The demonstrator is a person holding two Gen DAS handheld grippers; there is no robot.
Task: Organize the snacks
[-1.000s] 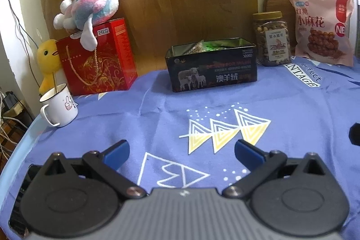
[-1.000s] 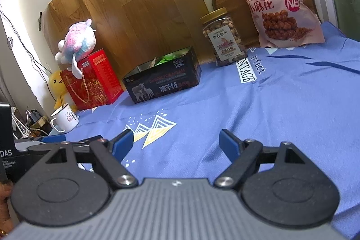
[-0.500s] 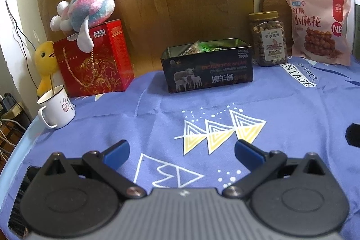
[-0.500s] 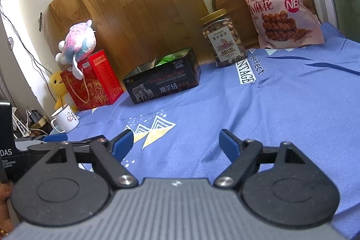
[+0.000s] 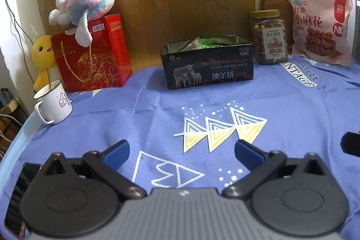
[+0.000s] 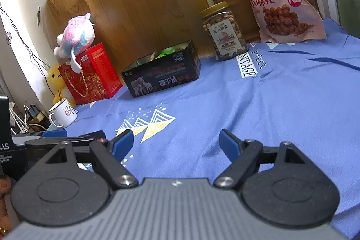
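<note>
Both claws, left claw (image 5: 181,150) and right claw (image 6: 176,141), hang spread and empty; approach the nut jar (image 6: 223,29) level, gripping mid-body before moving it toward the black tin (image 6: 162,75).

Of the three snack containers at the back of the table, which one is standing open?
The black tin: no lid, packets showing inside. The jar is capped, the pink bag sealed.

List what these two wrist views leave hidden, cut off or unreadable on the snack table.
- Black tin: both views show only packet tops above the rim; the walls hide the contents and their count.
- Nut jar: label print too small to read in either view.
- Dark flat object: left wrist view, cut off by the frame edge and the left gripper.
- Mug: inside hidden by its rim.
</note>
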